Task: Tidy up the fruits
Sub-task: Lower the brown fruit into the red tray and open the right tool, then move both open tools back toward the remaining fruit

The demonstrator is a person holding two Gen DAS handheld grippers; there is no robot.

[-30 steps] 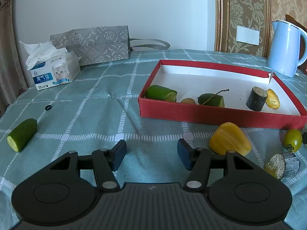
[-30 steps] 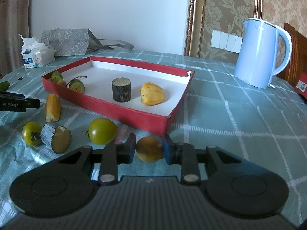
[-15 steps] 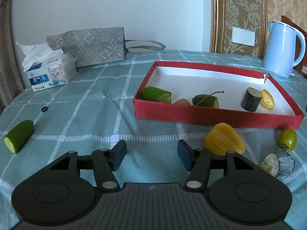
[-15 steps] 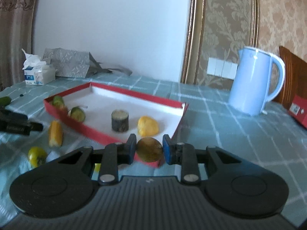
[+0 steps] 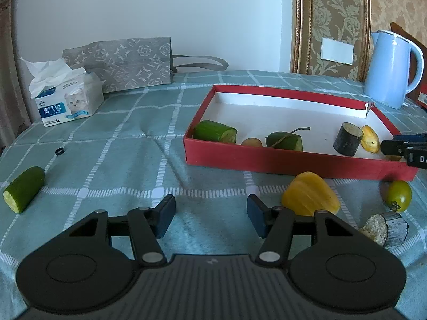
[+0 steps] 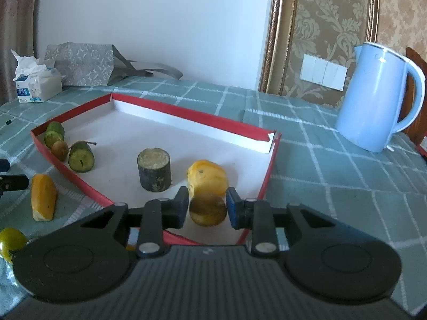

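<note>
Left wrist view first: the left gripper (image 5: 210, 214) sits low at the bottom centre, jaws parted with only teal checked tablecloth (image 5: 128, 160) between them, gripping nothing. Just right of its right finger lies a yellow fruit piece (image 5: 309, 198), and further right a green tomato (image 5: 397, 195) with a cut dark-skinned chunk (image 5: 384, 230) below it. At far left, a cucumber piece (image 5: 24, 188) lies alone on the cloth. The red tray (image 5: 293, 160) fills the middle right, holding two cucumber chunks, a small brown fruit, a dark cylinder (image 5: 347, 139) and a yellow piece. At the right edge, the right gripper's dark fingers (image 5: 400, 146) poke in over the tray's near right corner. A tissue box (image 5: 68, 101) and grey bag (image 5: 125, 64) sit upper left, a blue kettle (image 5: 392, 69) upper right.

Over to the right wrist view: the right gripper (image 6: 205, 209) is at lower centre over the tray's near corner, and its jaws have just been opening. A brownish round fruit (image 6: 207, 212) is between the pads, blurred, with slim gaps either side, so it looks released. Right behind it sits a yellow fruit (image 6: 206, 177), the dark cylinder to its left.
</note>
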